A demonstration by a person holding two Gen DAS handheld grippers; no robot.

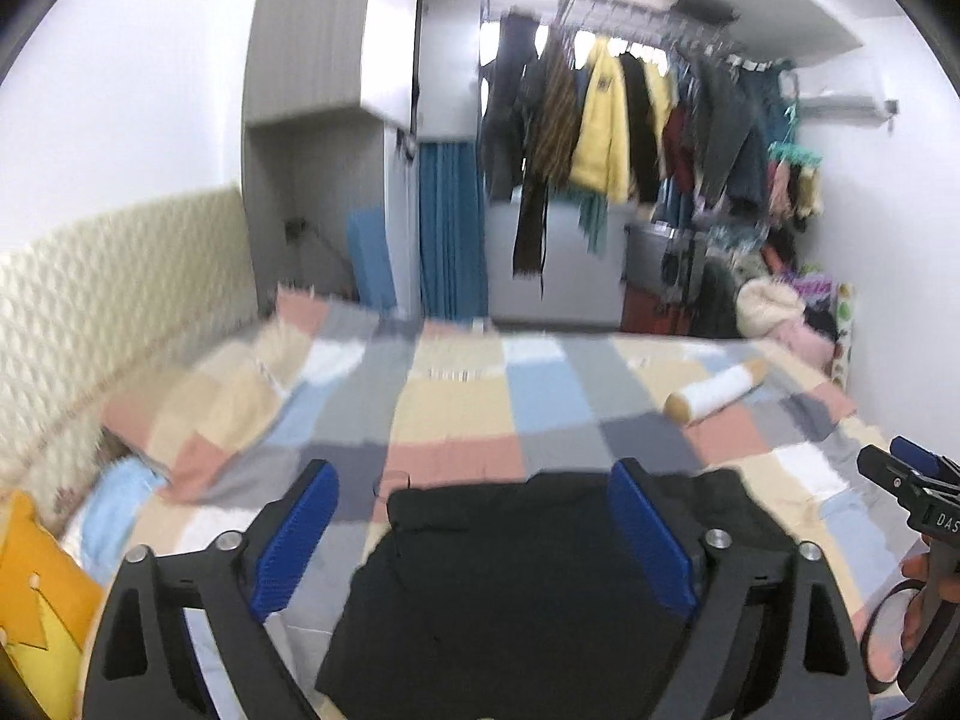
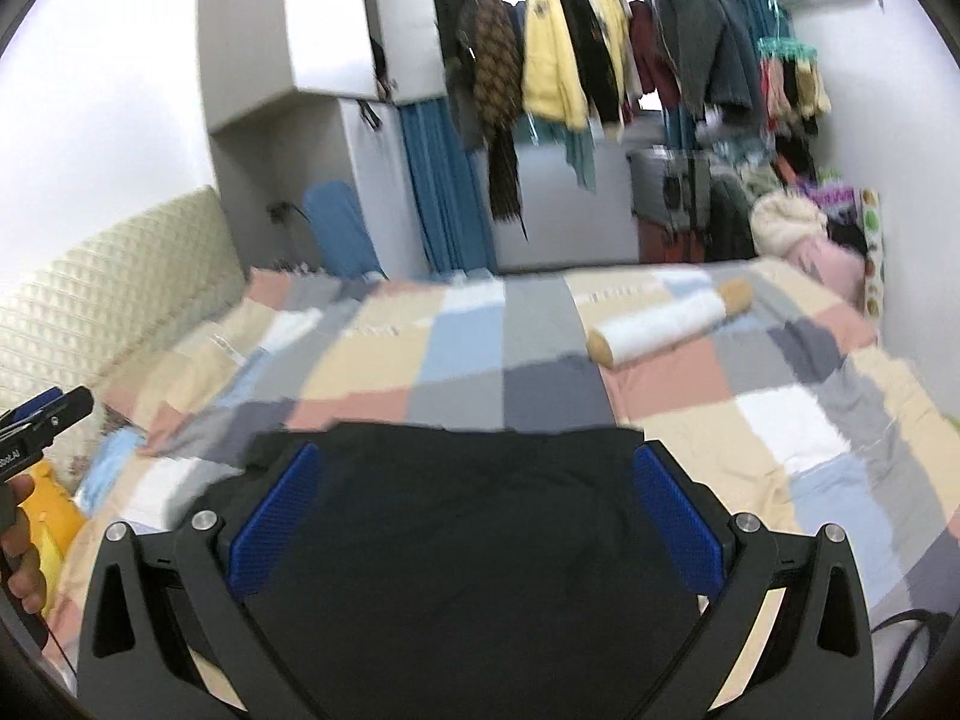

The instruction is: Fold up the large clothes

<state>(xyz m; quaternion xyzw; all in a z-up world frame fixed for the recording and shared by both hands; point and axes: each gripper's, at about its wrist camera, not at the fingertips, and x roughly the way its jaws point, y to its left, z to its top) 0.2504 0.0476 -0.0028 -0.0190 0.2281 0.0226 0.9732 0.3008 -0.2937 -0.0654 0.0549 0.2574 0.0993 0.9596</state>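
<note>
The black garment (image 2: 474,540) lies folded on the patchwork bedspread (image 2: 456,336), filling the lower centre of both wrist views. The left gripper (image 1: 474,534) hangs above it with its blue pads (image 1: 651,540) spread wide and nothing between them but air. The right gripper (image 2: 474,522) is likewise spread, pads (image 2: 675,522) clear of the cloth.

Judging by how the garment lies, one fold looks done and both tools are free. The risk from here is in the next pick-up. If either gripper pinches only the top layer, the stacked fold would likely peel open. The loose flap showing at the garment's left edge in the right wrist view could also drag and skew the shape. Both pictures are smeared with motion blur, so the true edge of the dark cloth is hard to place. A grab might catch the bedspread under it too.

The left wrist view shows an orange and yellow cushion (image 1: 36,612) at lower left, and the right gripper with its holding hand (image 1: 933,594) at the right edge. The right wrist view shows instead the left gripper and the person's hand (image 2: 21,546) at its left edge, and more of the garment's straight far hem. The white roll (image 2: 666,330) with tan ends lies well apart from the garment, right of centre in both.
</note>
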